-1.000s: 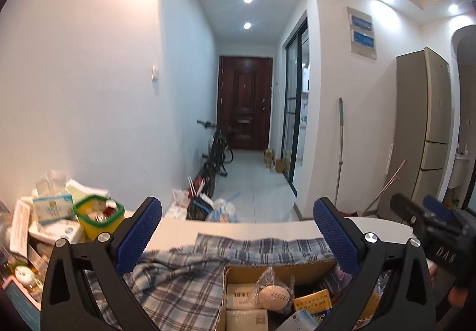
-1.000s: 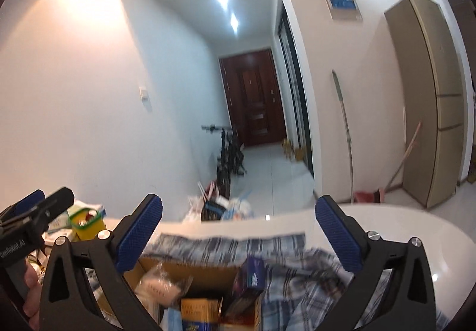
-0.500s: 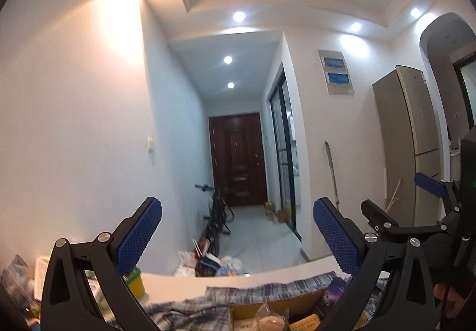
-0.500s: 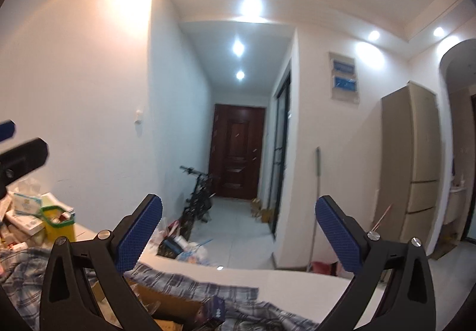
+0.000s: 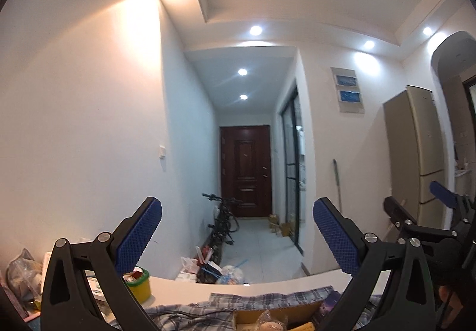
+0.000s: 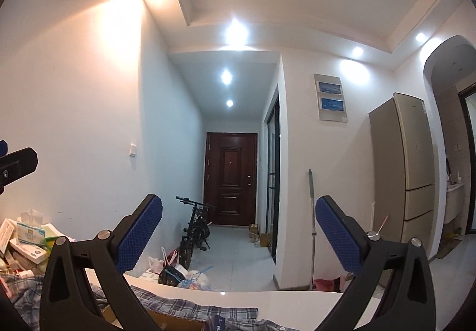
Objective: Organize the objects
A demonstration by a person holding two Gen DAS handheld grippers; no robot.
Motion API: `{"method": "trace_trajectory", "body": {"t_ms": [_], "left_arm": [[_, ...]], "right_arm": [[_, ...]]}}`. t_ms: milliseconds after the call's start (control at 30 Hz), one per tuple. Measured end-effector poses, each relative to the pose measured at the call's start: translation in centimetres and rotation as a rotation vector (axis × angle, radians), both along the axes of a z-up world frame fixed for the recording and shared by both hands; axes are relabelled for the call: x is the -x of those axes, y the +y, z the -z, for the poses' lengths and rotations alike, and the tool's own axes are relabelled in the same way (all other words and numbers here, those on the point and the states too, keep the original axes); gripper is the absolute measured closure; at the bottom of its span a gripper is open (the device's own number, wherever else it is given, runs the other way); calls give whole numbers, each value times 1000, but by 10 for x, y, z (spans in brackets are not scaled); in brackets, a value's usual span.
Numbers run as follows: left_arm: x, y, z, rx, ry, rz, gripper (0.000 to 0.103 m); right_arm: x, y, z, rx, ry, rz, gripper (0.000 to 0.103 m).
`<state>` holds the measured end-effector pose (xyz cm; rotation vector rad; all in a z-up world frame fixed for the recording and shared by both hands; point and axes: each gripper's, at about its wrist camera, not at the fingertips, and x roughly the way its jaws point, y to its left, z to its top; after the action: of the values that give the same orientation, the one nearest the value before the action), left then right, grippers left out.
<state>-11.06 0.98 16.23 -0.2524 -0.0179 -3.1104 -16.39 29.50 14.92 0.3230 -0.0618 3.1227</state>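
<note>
Left gripper (image 5: 237, 230) and right gripper (image 6: 239, 230) both spread wide, empty, above the cardboard box (image 5: 279, 312).

Blue dimpled pads (image 5: 138, 237) line the black fingers of the left gripper (image 5: 237, 237), and the right gripper (image 6: 238, 237) matches it. A blue-grey and white plaid cloth (image 5: 267, 299) lies on the white table (image 6: 297, 299), around a brown cardboard box (image 5: 297, 311). At near left stands a yellow tub (image 5: 140, 286) with a green rim. The far door (image 5: 245, 172) is dark reddish brown, the bicycle (image 6: 193, 230) black, the fridge (image 6: 404, 170) beige at right.
</note>
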Motion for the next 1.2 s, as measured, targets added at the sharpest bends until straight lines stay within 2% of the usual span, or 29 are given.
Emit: {"method": "trace_trajectory", "body": {"t_ms": [67, 167, 300, 400, 467, 633, 767, 867, 933, 1100, 1200], "left_arm": [[-5, -5, 3, -32, 29, -20, 0], [-11, -11, 2, -62, 46, 8, 0], [-19, -15, -6, -83, 40, -8, 0], [-25, -29, -16, -149, 4, 46, 0], [-32, -35, -21, -165, 2, 71, 0], [-55, -38, -33, -112, 21, 80, 0], [-68, -41, -32, -106, -22, 153, 0], [-98, -48, -25, -130, 28, 167, 0], [-113, -47, -23, -104, 44, 197, 0], [-133, -37, -11, -65, 2, 215, 0], [-145, -35, 2, -59, -32, 235, 0]], "right_arm": [[-5, -3, -2, -6, 20, 60, 0], [-10, -6, -7, -33, 30, 71, 0], [-23, -8, -16, -35, 34, 31, 0], [-34, -10, -21, -34, 40, -6, 0], [-40, -15, -27, -54, 33, -27, 0], [-61, -15, -40, -72, 9, -79, 0], [-87, 3, -43, 17, 18, -88, 0], [-112, 14, -40, 49, 47, -93, 0], [-123, 18, -38, 47, 45, -108, 0], [-148, 25, -30, 68, 17, -168, 0], [-162, 27, -22, 65, 24, -159, 0]]}}
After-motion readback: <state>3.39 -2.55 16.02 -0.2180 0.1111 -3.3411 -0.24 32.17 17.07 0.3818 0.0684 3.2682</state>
